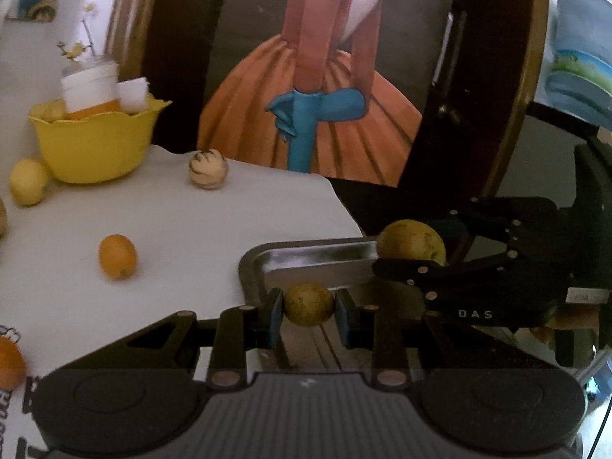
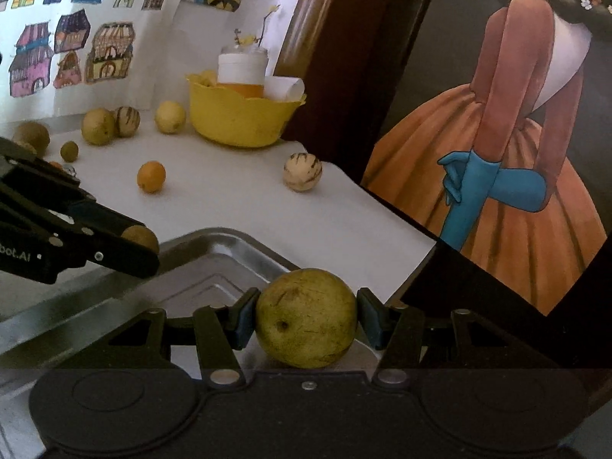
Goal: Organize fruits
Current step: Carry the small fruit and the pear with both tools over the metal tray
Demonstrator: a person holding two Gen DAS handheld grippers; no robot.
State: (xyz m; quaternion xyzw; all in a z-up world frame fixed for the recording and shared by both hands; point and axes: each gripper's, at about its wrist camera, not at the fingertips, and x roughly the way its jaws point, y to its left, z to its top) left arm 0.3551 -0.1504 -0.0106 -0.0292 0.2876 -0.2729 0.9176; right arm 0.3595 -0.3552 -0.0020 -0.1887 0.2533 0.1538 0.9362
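- While both tongs hang over the metal tray [image 2: 214, 252], each one pinches a fruit.
- Far left on the white desk [image 1: 183, 229] sits a yellow bowl [image 1: 95, 145], with a lemon [image 1: 28, 181] beside it.
- An orange [image 1: 118, 256] and a striped melon [image 1: 208, 169] lie apart nearby.
- Left tongs [image 1: 309, 304] squeeze a small green-yellow fruit [image 1: 309, 303] above the tray's near edge.
- Right tongs [image 2: 306, 323] squeeze a bigger green-yellow fruit [image 2: 306, 317] over the tray's right corner.
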